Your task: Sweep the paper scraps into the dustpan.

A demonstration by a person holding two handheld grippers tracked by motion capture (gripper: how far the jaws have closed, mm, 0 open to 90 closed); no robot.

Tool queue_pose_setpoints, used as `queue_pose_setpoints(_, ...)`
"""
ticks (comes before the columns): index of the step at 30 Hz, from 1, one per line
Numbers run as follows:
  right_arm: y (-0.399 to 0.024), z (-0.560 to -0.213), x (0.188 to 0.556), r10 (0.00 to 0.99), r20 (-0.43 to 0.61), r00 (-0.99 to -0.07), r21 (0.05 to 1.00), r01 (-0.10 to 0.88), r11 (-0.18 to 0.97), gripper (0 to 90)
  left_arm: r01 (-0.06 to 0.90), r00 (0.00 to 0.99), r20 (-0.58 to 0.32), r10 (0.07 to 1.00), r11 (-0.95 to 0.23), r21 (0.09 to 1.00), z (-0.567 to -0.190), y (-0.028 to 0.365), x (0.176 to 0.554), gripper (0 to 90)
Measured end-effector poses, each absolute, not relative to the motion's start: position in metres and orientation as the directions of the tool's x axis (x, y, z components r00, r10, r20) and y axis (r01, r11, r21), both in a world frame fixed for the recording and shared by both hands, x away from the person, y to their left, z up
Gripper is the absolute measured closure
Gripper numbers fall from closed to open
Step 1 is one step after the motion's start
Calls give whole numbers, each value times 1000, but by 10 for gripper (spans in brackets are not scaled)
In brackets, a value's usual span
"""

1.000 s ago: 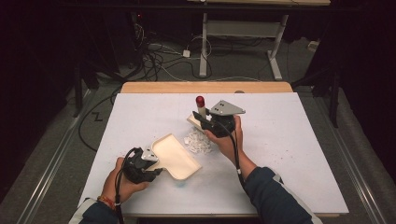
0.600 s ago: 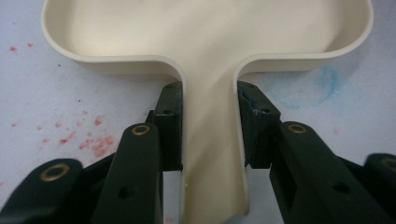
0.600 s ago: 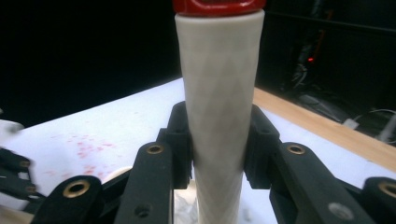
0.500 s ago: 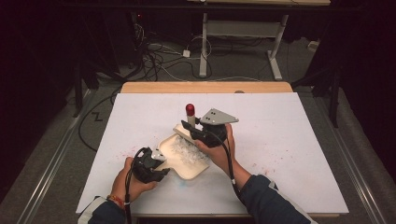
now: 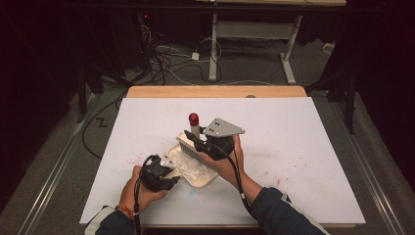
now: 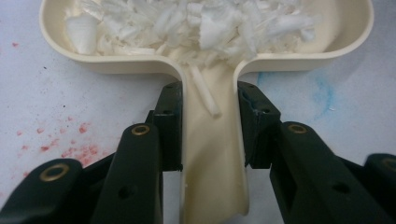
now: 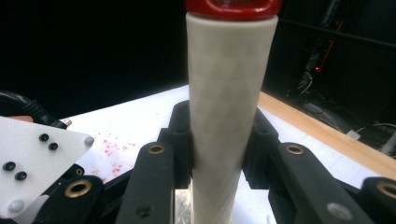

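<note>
High view overhead facing forward, tool views close-up, sharing dustpan (image 5: 195, 169)

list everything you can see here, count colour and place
dustpan: 1, cream, near middle of the table, handle clamped in the left tool
shreds: a heap, white, inside the dustpan
brush: 1, cream handle with red cap, upright over the dustpan, clamped in the right tool
table: 1, white sheet with red specks and a blue smear, wooden far edge
desk frame: 1, pale, on the floor behind
cables: several, dark and white, on the floor
left tool: 1, black
right tool: 1, black, grey plate on top
</note>
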State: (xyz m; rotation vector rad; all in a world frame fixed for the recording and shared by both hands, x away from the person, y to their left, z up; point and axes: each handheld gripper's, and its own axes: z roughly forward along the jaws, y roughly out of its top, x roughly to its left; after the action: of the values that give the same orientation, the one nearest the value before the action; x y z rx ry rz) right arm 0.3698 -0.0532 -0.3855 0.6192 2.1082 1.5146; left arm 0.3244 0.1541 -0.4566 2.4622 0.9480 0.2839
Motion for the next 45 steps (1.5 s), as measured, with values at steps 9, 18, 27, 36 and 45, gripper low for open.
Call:
queue_pose_setpoints(9,-70,-369,370,615,-96,-782,969,69,239,703,576,734,27,678,-643,505,-457,156,325,636)
queue_pose_setpoints(18,-93,-360,378,644,-65,-763,975,88,203,702,583,733,19,679,-643,497,-459,157,327,636)
queue_pose_setpoints(27,-100,-369,391,686,-88,-722,967,104,234,702,595,728,9,685,-639,489,-461,163,327,636)
queue_pose_setpoints(36,-88,-386,409,695,-151,-703,947,97,305,702,610,723,-5,691,-635,474,-460,175,327,637)
queue_pose_setpoints(45,-94,-380,416,705,-121,-699,964,87,251,702,634,702,-21,712,-612,472,-460,194,324,637)
